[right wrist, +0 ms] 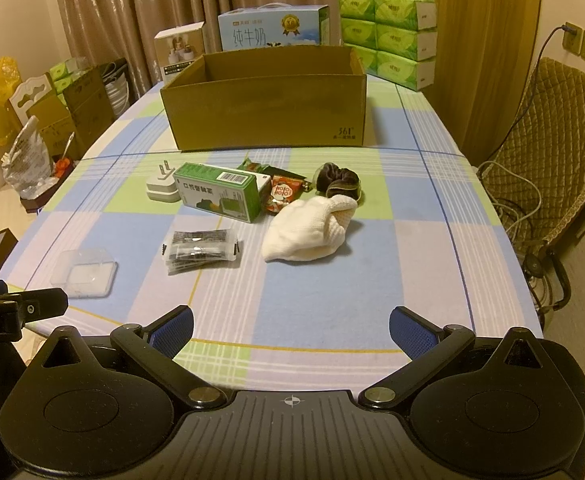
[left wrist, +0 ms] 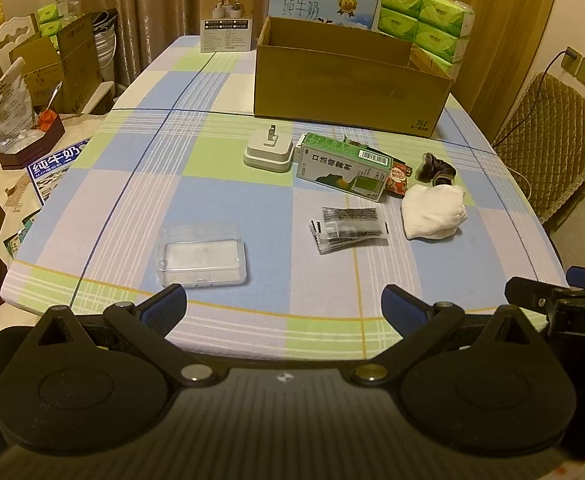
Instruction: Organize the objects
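The things to be sorted lie loose on the checked tabletop (right wrist: 332,288), in front of an open cardboard box (right wrist: 268,108) that stands upright toward the far end. Nearest the box is a white plug adapter (right wrist: 161,188) with its prongs pointing up. Just beside the adapter lies a green carton (right wrist: 220,194) on its side. A red snack packet (right wrist: 284,198) touches the carton's end, and a dark scrunchie (right wrist: 338,182) sits near that. A white cloth (right wrist: 312,228), bunched up, lies just in front of the scrunchie and the packet. A small stack of clear sachets (right wrist: 202,252) rests apart from the carton, closer to the near edge. A clear plastic case (left wrist: 202,254) lies flat, well apart from the rest, on the left side of the tabletop.

The left tool (left wrist: 284,304) hangs over the near edge of the tabletop, level and pointing toward the box, its blue-padded fingers spread wide with nothing between them. The clear case lies just ahead of its left finger. The right tool (right wrist: 290,330) hovers beside it in the same level pose over the near edge, jaws likewise wide and bare. Each tool's body shows at the edge of the other's view.

Behind the box stand a blue milk carton case (right wrist: 272,30), a small white box (right wrist: 180,50) and stacked green tissue packs (right wrist: 388,34). A quilted chair (right wrist: 548,148) stands to the right of the tabletop.
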